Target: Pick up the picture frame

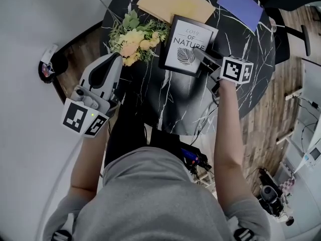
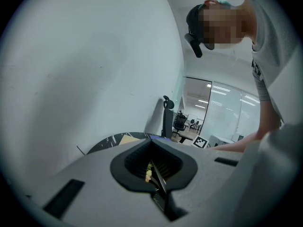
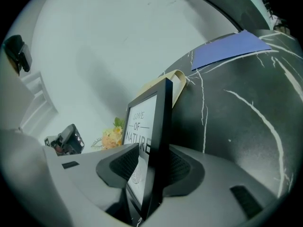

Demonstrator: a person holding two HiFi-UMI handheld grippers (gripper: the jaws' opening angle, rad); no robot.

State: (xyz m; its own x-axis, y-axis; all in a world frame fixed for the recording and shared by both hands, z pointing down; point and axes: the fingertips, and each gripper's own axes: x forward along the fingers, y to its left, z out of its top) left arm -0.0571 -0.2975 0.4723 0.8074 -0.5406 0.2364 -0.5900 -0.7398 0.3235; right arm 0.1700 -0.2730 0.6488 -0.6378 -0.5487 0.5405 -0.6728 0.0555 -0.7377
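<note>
The black picture frame [image 1: 187,45] with a white "Love of Nature" print lies on the round black marble table [image 1: 251,79]. My right gripper [image 1: 206,60] has reached its near right corner. In the right gripper view the frame [image 3: 158,126] stands edge-on between the jaws of the right gripper [image 3: 151,162], one pad against the printed front and the other against the back. My left gripper [image 1: 116,59] hangs off the table's left edge, beside the flowers and away from the frame. In its own view the left gripper [image 2: 154,167] is shut with nothing in it.
A bunch of yellow and peach flowers [image 1: 135,36] lies left of the frame. Behind the frame are a tan envelope [image 1: 175,1] and a blue sheet [image 1: 241,4]. A small device [image 1: 47,64] sits on the floor by the wall at left. Cables hang under the table's near edge.
</note>
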